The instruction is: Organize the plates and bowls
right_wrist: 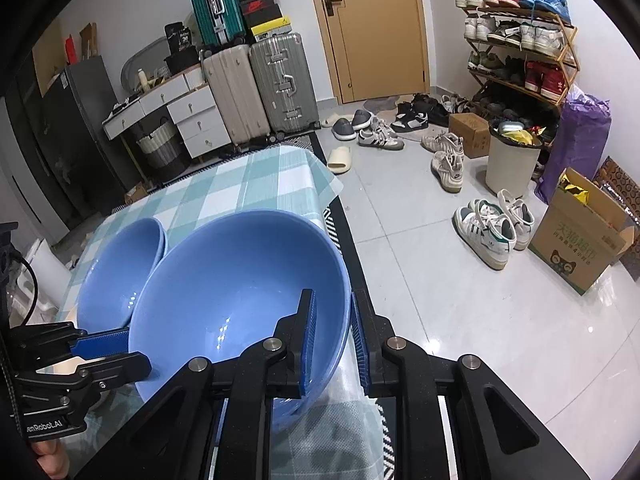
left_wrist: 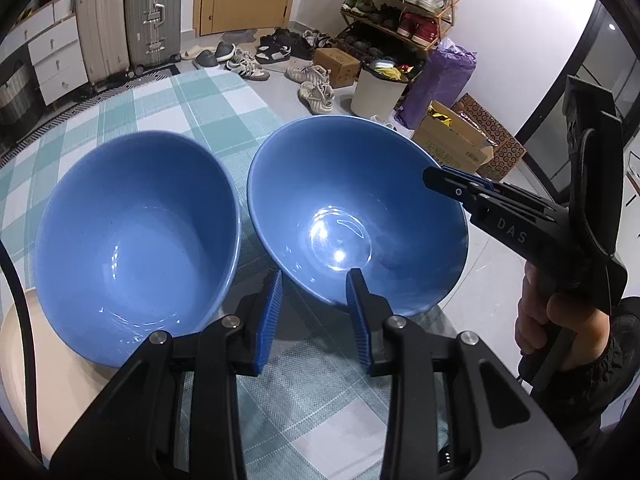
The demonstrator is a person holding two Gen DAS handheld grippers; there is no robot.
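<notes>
Two blue bowls stand side by side on a checked tablecloth (left_wrist: 224, 104). The left bowl (left_wrist: 136, 240) rests on a cream plate (left_wrist: 72, 392). The right bowl (left_wrist: 352, 216) is tilted; its near rim sits between my left gripper's (left_wrist: 314, 312) open fingers, one inside, one outside. My right gripper (left_wrist: 436, 178) straddles the same bowl's right rim. In the right wrist view that bowl (right_wrist: 240, 292) has its wall between my right gripper's (right_wrist: 334, 336) fingers, which look closed on it. The left gripper (right_wrist: 116, 348) reaches it from the left. The second bowl (right_wrist: 120, 264) lies behind.
The table edge runs close on the right, with tiled floor (right_wrist: 440, 320) below. Shoes (right_wrist: 488, 228), a bin (right_wrist: 512, 160), cardboard boxes (right_wrist: 580, 232) and a shoe rack (right_wrist: 524, 52) stand on the floor. Suitcases (right_wrist: 256, 88) and drawers line the far wall.
</notes>
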